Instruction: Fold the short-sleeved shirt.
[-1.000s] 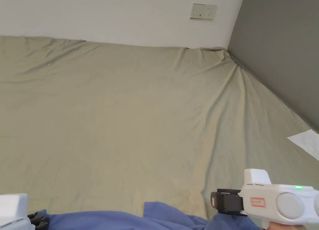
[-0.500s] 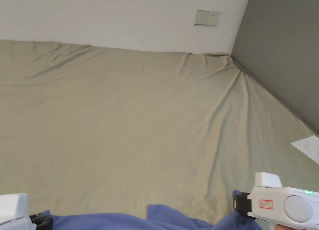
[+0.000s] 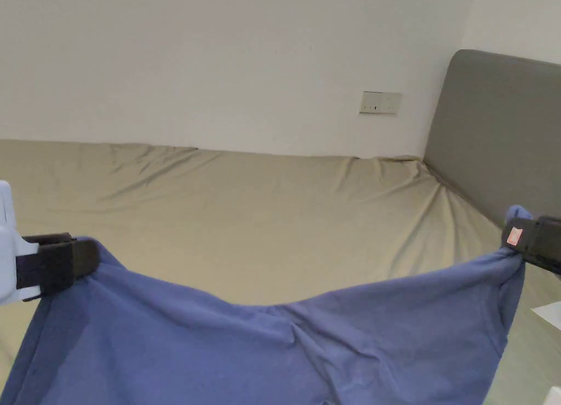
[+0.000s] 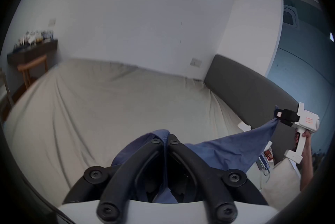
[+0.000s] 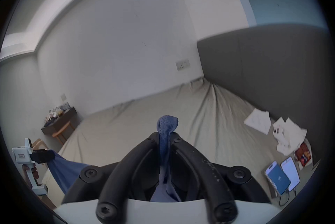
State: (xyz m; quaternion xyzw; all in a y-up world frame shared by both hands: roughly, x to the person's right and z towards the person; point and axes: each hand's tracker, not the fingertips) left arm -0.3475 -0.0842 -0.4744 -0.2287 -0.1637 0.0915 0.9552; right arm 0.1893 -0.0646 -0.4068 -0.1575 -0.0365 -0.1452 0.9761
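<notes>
So far we have only the bed [image 3: 263,230] bare beneath us and the blue shirt [image 3: 285,351] lifted above it, sagging between our hands. Our left gripper [image 3: 82,258] and right gripper [image 3: 512,237] are each clamped on a corner. No fold is made yet; laying it flat comes first.

Blue shirt [image 3: 307,346], held up off the bed [image 3: 263,214], stretched wide between two pinched edge points, top edge sagging at the middle, cloth hanging down in soft creases.
</notes>
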